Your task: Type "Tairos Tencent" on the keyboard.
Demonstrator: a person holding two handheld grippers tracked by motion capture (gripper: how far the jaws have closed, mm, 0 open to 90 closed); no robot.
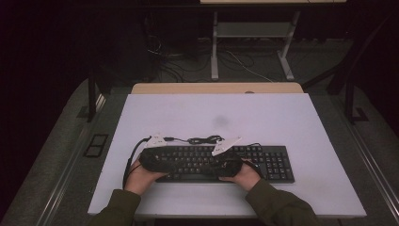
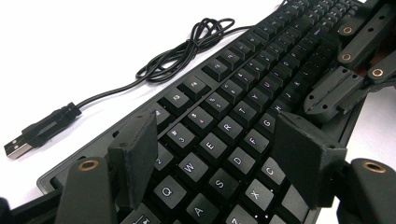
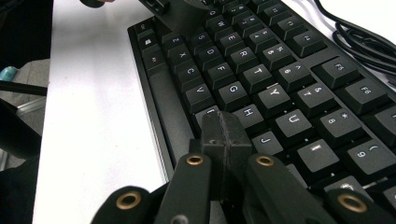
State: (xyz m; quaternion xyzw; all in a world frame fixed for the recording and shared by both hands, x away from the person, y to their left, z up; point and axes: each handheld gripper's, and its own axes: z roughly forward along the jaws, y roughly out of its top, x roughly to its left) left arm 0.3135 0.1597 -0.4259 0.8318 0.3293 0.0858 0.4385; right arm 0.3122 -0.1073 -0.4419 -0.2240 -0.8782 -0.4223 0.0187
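The black keyboard (image 1: 221,162) lies flat on the white worktop (image 1: 282,122) beneath both grippers, its letter keys showing between the parted, empty jaws of the left gripper (image 2: 224,154), while the right gripper (image 3: 225,133), jaws pressed together, hovers low over the H and J keys.

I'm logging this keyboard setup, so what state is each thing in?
keyboard: flat on the table, nothing between either tool's pads.
USB cable: unplugged, loosely coiled behind the keyboard.
left tool: open above the Q-W-E keys.
right tool: shut, tip near the H and J keys.
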